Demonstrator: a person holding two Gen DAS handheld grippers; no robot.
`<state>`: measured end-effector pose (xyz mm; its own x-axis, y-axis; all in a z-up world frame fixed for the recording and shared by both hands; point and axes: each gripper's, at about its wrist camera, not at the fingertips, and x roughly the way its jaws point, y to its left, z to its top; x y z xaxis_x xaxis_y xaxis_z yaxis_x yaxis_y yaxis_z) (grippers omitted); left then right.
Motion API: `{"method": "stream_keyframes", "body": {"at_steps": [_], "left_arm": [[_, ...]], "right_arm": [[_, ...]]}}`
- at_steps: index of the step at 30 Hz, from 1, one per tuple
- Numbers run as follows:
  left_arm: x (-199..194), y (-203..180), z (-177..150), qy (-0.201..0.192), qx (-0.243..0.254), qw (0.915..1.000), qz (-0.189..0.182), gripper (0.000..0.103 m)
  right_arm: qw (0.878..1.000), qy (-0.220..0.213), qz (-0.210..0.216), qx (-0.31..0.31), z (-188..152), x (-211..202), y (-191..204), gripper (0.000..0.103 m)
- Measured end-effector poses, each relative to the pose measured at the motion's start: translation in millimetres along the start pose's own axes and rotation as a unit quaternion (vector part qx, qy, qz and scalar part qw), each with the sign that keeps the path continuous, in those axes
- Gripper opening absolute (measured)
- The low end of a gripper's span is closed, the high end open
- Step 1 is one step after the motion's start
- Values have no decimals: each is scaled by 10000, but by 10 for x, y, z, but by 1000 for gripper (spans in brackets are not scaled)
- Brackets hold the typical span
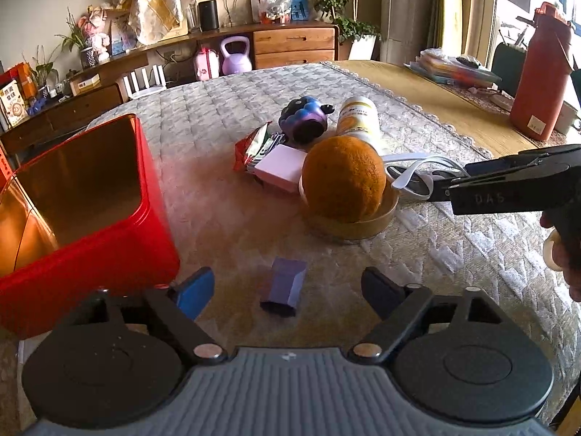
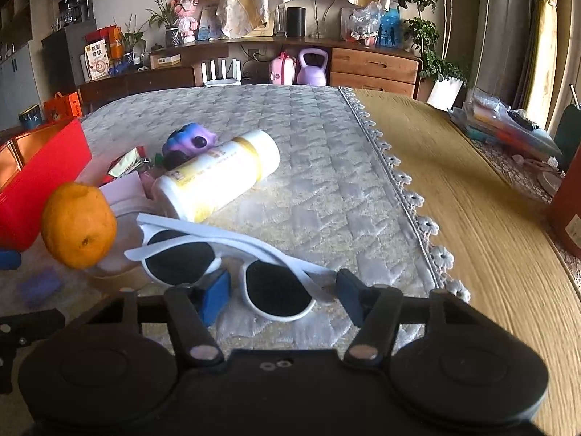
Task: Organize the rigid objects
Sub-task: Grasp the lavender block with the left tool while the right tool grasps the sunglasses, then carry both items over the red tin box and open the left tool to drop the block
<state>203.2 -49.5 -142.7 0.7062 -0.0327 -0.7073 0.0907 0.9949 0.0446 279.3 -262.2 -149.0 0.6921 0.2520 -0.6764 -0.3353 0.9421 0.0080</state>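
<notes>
White sunglasses lie crosswise between the right gripper's parted fingers, lens unclamped; the left gripper gapes.

I see white sunglasses, folded, lenses dark, lying mid-bench; beside them an orange in a shallow round dish; a small purple box lies flat nearer the bench's near edge.
</notes>
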Motion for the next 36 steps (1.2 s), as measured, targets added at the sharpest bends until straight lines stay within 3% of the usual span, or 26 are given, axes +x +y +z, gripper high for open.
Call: {"method": "stream_keyframes", "body": {"at_steps": [2,6,11,16,26,36], "left_arm": [[22,-8,-2,28,33,10000,-8,72],[38,4,-11,35,37,10000,-77,62],[34,-5,-1,10,72,9999,-150,37],[15,-30,-8,-11,131,9998,-122,22],[-109,-4,-20,-28,54,9999,-150,20],[-492,206,99,-237,-296,9992,-108,21]], "right_arm": [[10000,-17,-3,10,-2,2,-13,58],[10000,-49,8,-73,0,15,-4,57],[9998,-77,-45,-149,-8,-17,38,57],[9994,-190,-149,-242,-24,-125,71,57],[9986,-378,-183,-315,6,-462,115,57],[9961,-533,-11,-696,218,-827,432,57]]}}
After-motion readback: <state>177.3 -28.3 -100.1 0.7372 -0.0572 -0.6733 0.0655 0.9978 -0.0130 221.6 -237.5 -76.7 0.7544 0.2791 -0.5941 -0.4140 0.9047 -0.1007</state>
